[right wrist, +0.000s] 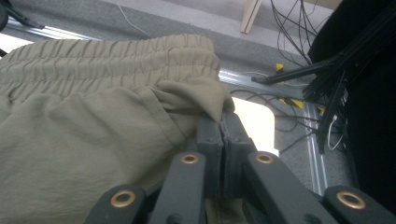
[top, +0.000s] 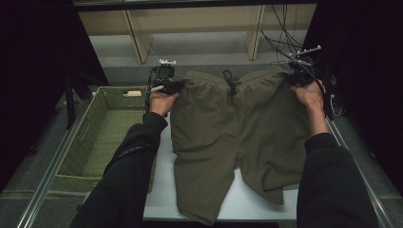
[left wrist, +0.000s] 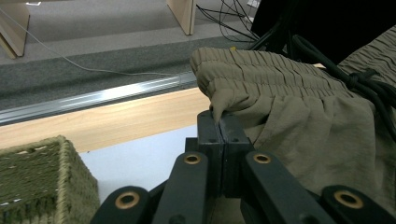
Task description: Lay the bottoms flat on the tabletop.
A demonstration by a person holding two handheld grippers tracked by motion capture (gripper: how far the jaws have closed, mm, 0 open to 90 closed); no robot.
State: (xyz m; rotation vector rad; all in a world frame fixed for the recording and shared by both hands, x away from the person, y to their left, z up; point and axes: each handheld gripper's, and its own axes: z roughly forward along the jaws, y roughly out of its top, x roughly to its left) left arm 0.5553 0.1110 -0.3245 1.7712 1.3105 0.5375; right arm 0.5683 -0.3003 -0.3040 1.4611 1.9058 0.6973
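Both grippers' jaws pinch shorts (top: pixel 237 128) waistband; hem cut off.

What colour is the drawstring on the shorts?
Black: the knotted drawstring cord hangs at the waistband of the olive-green fabric shorts, clearest in the high view.

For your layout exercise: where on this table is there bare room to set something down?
A bare white strip lies between the basket and the shorts. Another bare patch lies along the near edge beside the legs' hems. The basket is empty too. The centre is crowded, covered by the shorts.
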